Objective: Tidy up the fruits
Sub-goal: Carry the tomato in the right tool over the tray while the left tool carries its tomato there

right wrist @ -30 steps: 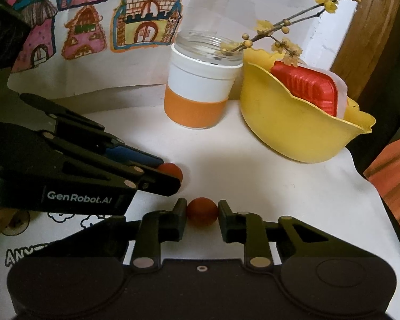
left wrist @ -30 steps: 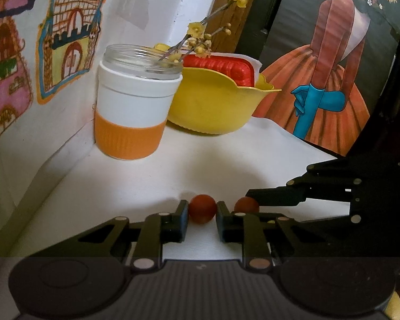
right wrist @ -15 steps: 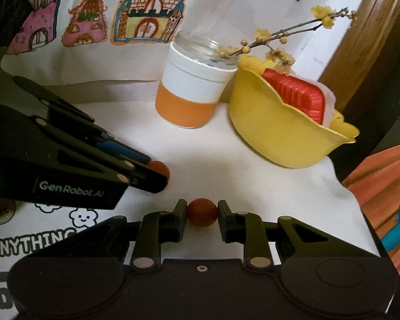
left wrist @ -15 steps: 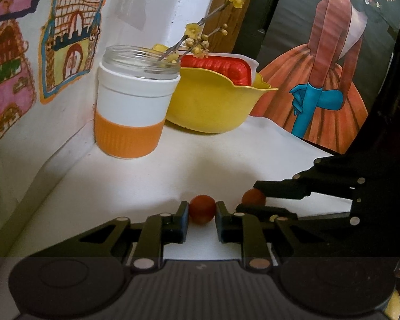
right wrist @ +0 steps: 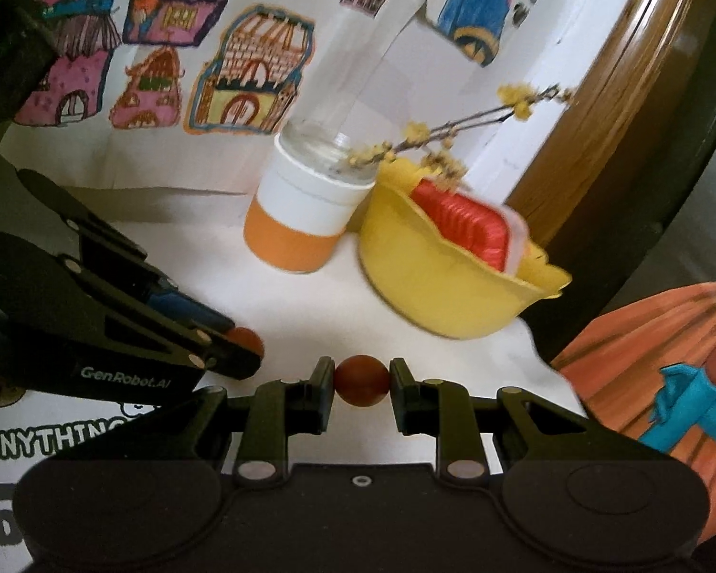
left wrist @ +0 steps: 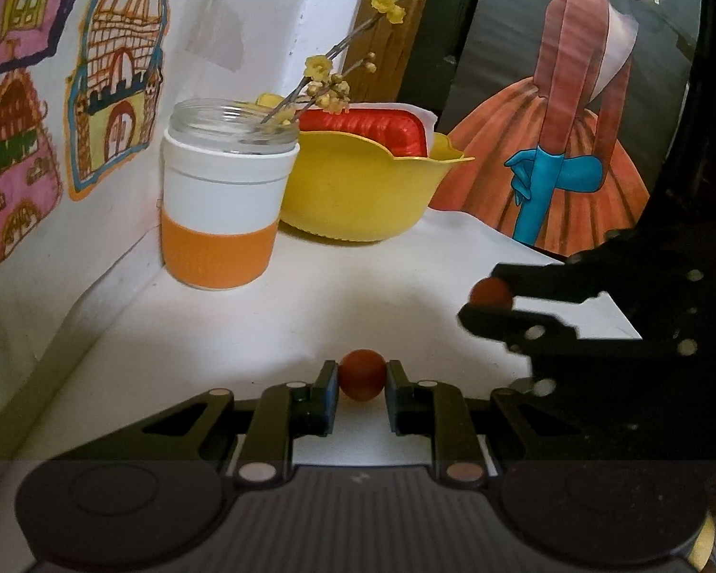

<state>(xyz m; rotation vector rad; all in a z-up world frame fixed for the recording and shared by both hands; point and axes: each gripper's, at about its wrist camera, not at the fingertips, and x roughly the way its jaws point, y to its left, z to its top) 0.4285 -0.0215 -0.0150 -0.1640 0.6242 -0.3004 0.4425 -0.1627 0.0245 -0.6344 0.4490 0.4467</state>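
Both my grippers are clamped on small red fruits, in front of the yellow bowl [left wrist: 358,200].

My left gripper [left wrist: 362,382] pinches one red fruit [left wrist: 362,373] between its fingers; my right gripper [right wrist: 362,384] pinches the other red fruit [right wrist: 362,379]. Both sit nearer me than the bowl, with the orange-and-white jar [left wrist: 224,210] touching the bowl's left side.

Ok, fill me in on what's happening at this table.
A person holds two handheld grippers, and each has a small red fruit pinched between its jaws. The left gripper holds one red fruit, the right gripper another. Both are above the white tabletop, short of the yellow bowl beside the orange-and-white jar.
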